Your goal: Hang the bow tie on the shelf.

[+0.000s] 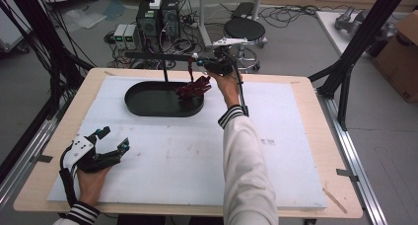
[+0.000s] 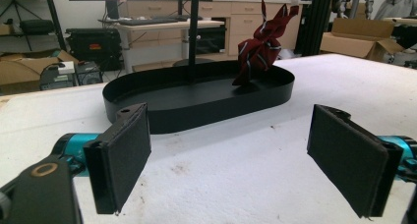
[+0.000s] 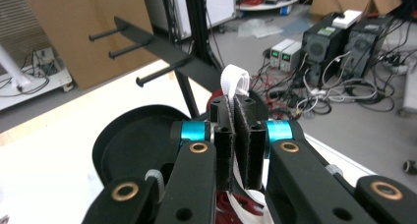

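A dark red striped tie (image 1: 194, 89) is held up by the right gripper (image 3: 233, 135), whose jaws are closed on a white loop (image 3: 234, 82) at the tie's upper end; the bundled cloth hangs below those jaws, its lower end touching the floor of a black oval tray (image 1: 143, 105). The step in hand is judged to be hanging the tie by that loop on the black rack (image 3: 162, 49), whose pegs are seen just beyond and to the left of the closed jaws. To do it well, the loop should be kept open above the jaw tips and lined up with one peg's end before being slid on, and the grip should be released only once the loop is seated. The rack's upright post (image 2: 193, 32), rising from the tray just beside the tie, may get in the way of the hanging cloth. The left gripper (image 1: 112, 140) is rested on the white board (image 1: 197, 161), its jaws wide apart with nothing between them, well apart from the tray.
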`<state>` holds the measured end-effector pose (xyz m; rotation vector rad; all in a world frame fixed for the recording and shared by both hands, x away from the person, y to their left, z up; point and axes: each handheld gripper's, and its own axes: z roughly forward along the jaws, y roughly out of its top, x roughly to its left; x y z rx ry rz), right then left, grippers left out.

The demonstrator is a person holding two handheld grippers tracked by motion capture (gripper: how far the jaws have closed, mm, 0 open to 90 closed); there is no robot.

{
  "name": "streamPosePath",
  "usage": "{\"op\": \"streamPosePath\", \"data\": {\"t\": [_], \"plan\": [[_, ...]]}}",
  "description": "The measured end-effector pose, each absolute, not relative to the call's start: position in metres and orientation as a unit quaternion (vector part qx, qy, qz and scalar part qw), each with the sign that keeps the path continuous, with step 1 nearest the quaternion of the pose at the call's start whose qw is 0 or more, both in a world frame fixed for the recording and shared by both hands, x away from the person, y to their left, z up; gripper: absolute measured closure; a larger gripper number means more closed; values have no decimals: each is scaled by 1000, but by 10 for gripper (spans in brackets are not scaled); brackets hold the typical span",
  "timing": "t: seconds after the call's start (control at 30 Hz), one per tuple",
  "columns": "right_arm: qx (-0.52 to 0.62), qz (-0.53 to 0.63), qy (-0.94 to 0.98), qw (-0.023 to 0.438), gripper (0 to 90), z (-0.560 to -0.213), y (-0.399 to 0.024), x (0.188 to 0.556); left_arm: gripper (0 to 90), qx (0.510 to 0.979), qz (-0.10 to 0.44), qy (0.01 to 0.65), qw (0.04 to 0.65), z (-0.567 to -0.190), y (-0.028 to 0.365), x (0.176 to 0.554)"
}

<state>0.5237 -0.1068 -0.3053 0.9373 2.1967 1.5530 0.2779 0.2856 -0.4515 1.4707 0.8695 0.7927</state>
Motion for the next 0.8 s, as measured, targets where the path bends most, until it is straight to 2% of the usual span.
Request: {"op": "streamPosePath", "data": {"t": [0.4,0.73,0.77,0.8], "plan": [[334,518,776,138,820,-312,-111,523,169,632,341,373,588,-451,285,278],[329,514,781,134,722,-313,-114,521,169,631,342,373,588,-452,285,278],[329,519,778,132,560,-312,-115,520,169,632,342,373,587,-452,285,278],[328,525,775,130,484,-312,-115,520,169,632,342,373,587,-452,285,278]]}}
